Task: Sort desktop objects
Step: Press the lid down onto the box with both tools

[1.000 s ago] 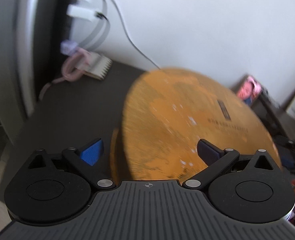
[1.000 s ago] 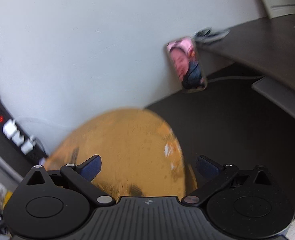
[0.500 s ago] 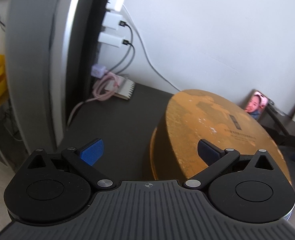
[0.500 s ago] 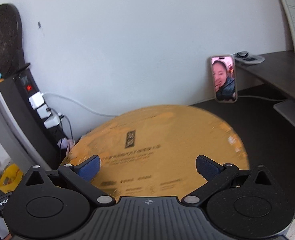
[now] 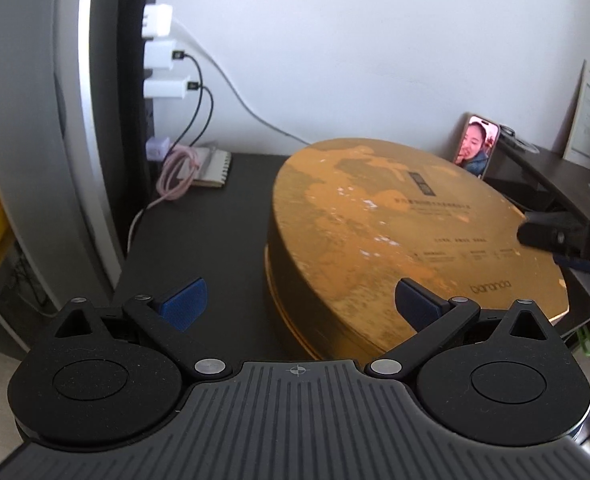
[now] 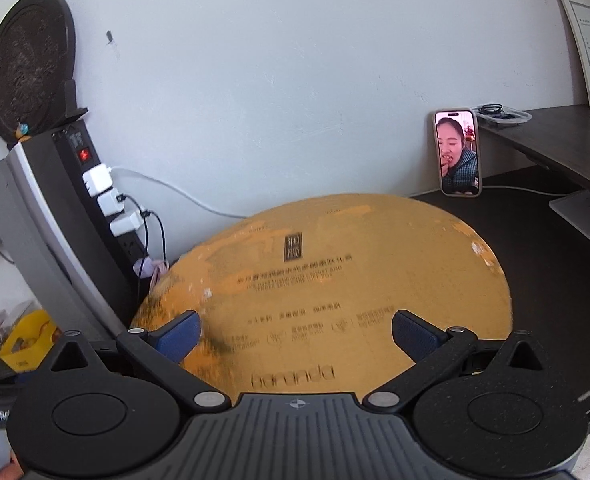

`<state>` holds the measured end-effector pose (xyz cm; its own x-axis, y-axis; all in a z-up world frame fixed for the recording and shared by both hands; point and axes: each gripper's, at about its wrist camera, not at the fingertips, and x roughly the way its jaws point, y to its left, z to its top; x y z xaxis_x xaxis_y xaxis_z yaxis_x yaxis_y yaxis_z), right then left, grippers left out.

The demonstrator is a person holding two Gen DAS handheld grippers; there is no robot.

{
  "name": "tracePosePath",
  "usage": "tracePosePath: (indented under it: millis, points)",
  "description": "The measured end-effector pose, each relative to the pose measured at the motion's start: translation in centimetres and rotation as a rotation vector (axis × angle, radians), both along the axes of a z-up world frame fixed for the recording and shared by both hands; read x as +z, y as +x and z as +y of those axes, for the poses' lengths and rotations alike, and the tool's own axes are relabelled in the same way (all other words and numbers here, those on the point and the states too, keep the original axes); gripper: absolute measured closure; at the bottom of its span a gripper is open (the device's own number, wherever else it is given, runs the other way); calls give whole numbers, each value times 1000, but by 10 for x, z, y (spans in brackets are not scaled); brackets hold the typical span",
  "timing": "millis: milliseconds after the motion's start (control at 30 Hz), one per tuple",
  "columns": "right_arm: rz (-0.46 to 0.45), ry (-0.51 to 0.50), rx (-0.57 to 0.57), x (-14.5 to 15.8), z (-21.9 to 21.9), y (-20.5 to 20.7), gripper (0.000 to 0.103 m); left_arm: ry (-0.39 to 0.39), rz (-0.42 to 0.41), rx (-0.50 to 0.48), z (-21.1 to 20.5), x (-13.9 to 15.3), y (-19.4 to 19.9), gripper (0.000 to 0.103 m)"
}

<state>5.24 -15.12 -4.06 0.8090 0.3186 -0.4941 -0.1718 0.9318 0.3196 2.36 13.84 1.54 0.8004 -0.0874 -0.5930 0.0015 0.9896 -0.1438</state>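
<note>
A big round golden box (image 5: 395,224) with dark printed text on its lid lies flat on the dark desk (image 5: 215,232). My left gripper (image 5: 301,304) stands open at the box's near left edge, one blue pad beside the box and the other over the lid. In the right wrist view the same golden box (image 6: 335,280) fills the middle, and my right gripper (image 6: 295,334) hangs open over its near rim with nothing between the pads. The right gripper's fingers (image 5: 551,236) show at the far right of the left wrist view, over the lid's edge.
A power strip (image 5: 159,60) with white chargers stands at the left, with a coiled pink cable (image 5: 175,172) on a small notepad (image 5: 211,162). A phone (image 6: 457,152) leans on the wall behind the box. A raised dark shelf (image 6: 555,136) runs along the right.
Both grippers pulled back and steadied, so the box shows smaller and sharper. The box now lies flat on the desk, and the right gripper's fingers have come into the left wrist view.
</note>
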Motion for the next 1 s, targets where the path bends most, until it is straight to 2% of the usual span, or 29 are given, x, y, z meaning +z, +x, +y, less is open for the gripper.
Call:
tracePosePath:
  millis: [200,467,600,800,1000]
  points:
    - [21,-50,54,3,-21,-23,0,-64,-1,66,-26,-10,-18,0]
    - [2,-44,84,3,-48,-44,0,46,17,117,-55,-9,-29,0]
    - [-7,2,74,-4,-52,-51,0,126,25,203,-50,-5,-24,0]
    - [-16,24,65,-6,-57,-59,0,123,51,299,-26,-10,-4,0]
    - [-5,11,26,-5,-72,-53,0,102,69,313,-14,-20,21,0]
